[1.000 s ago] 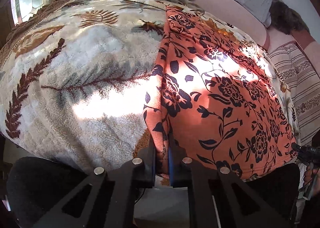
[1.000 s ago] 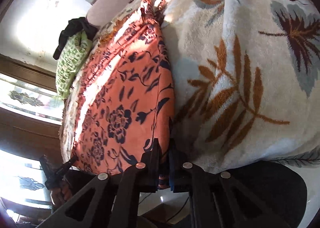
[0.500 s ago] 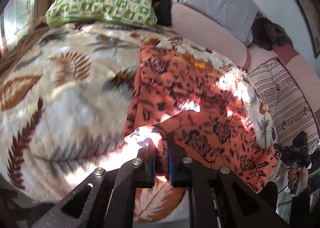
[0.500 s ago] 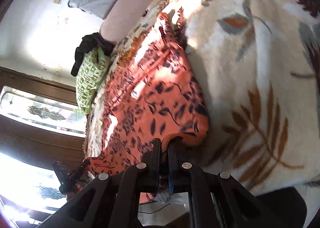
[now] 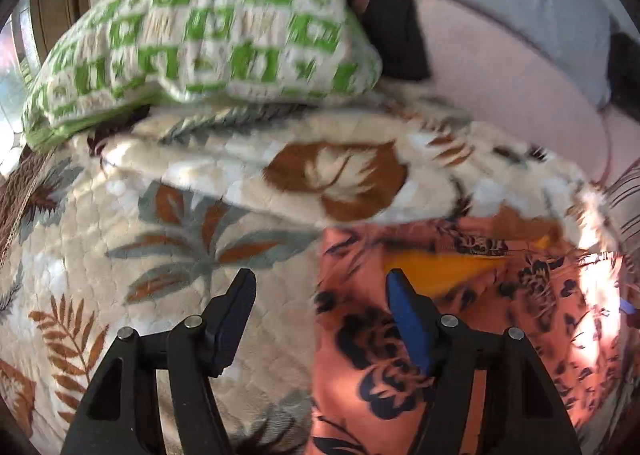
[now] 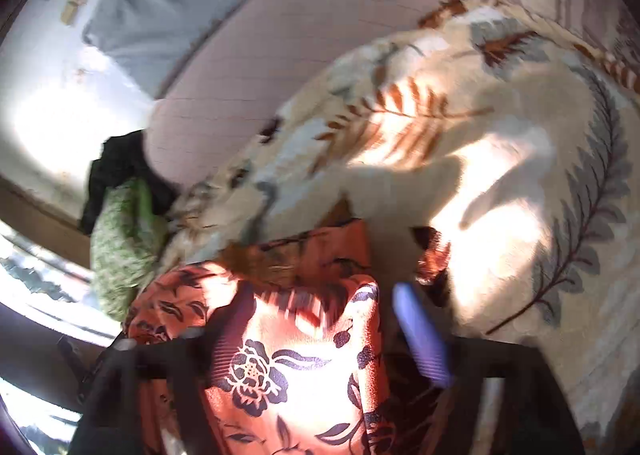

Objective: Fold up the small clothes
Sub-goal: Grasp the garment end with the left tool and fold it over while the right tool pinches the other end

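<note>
Left wrist view. The left gripper (image 5: 320, 291) hangs over a fluffy leaf-patterned blanket (image 5: 192, 239), its two fingers spread wide apart with nothing between them. The left finger sits above bare blanket; the blue-padded right finger overlaps the orange cloth (image 5: 460, 335), a garment printed with dark flowers. The cloth's straight left edge runs down through the gap between the fingers, closer to the right one, and the cloth spreads from there to the right of the jaws. A plain yellow-orange patch shows just ahead of the right fingertip. Whether the finger touches the cloth cannot be told. Well ahead of the jaws a fold of blanket rises, and beyond it lies a green-and-white checked pillow (image 5: 200, 31) with a black garment (image 5: 384, 15) behind it, next to a pink headboard (image 5: 500, 67).

Right wrist view. The picture is blurred by motion. The right gripper (image 6: 320, 299) also has its fingers wide apart and empty. The orange cloth (image 6: 296, 355) lies between and below them, brightly sunlit, its far edge bunched just ahead of the fingertips. To the right of the jaws the blanket (image 6: 520, 175) carries a patch of sun and shadow. Ahead and left sit the pillow (image 6: 120, 247) and the black garment (image 6: 116, 171), near the headboard (image 6: 288, 55).
</note>
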A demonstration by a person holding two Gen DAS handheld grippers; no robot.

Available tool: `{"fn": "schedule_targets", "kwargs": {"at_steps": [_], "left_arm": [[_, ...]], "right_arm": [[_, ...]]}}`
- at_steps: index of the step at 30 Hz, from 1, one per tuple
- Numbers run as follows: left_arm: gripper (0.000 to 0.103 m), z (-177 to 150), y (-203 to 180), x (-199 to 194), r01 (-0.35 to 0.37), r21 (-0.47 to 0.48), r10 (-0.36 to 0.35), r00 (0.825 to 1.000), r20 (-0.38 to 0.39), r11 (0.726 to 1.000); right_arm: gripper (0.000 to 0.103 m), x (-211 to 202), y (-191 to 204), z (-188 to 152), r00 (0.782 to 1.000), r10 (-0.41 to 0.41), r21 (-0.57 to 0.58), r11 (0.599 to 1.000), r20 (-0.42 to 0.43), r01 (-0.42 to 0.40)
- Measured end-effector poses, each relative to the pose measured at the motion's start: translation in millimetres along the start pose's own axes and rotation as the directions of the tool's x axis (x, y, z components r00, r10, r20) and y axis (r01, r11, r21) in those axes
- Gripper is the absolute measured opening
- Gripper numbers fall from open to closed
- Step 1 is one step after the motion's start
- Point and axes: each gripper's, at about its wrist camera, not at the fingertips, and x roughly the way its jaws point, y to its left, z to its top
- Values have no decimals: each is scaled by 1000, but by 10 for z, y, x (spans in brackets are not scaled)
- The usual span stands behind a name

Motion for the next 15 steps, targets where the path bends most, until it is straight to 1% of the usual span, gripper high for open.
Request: {"fn": "schedule_targets", "kwargs": {"at_steps": [1, 2, 4, 5, 6, 7, 8, 9, 10, 12, 13, 14, 15], "left_arm": [[67, -81, 75, -21, 35, -24, -35, 999, 12, 999], [67, -164, 139, -109, 57, -32, -55, 997, 46, 998], [68, -369, 233, -408, 52, -8, -51, 994, 92, 999], [68, -492, 270, -571, 76, -4, -76, 992, 100, 997], [68, -640, 303, -738, 115, -6, -113, 989, 100, 993], [68, -807, 321, -902, 150, -18, -148, 984, 103, 988], [68, -974, 318, -1052, 187, -34, -183, 977, 112, 982], [70, -1159, 296, -1173, 222, -58, -213, 969, 121, 973], [71, -1313, 249, -1247, 248, -89, -237, 964, 119, 965], [72, -1555, 99, -1201, 313, -146, -302, 949, 88, 939], [72, -1627, 23, -1132, 328, -173, -320, 945, 74, 929], [72, -1675, -35, -1042, 321, -210, -315, 947, 61, 924], [72, -1698, -78, -951, 312, -253, -310, 950, 49, 916]], "right_arm": [[86, 53, -74, -86, 1000, 22, 10, 1000, -3, -22], [86, 53, -119, -184, 999, 51, 8, 999, -8, -51], [86, -124, -180, -395, 1000, 13, -37, 999, 27, -12], [86, -268, -206, -528, 999, 20, -59, 998, 50, -17], [86, -421, -264, -680, 998, 18, -57, 998, 65, -14], [86, -584, -321, -840, 996, 7, -36, 999, 85, -4], [86, -758, -384, -1035, 994, 28, -3, 1000, 108, -28], [86, -897, -441, -1253, 991, 68, 43, 996, 116, -73], [86, -961, -480, -1456, 990, 98, 87, 990, 104, -107], [86, -960, -456, -1807, 987, 149, 121, 980, 55, -155], [86, -918, -427, -1901, 985, 168, 133, 976, 46, -173], [86, -855, -419, -1934, 981, 190, 153, 969, 47, -196], [86, -785, -431, -1928, 978, 198, 192, 959, 66, -207]]}}
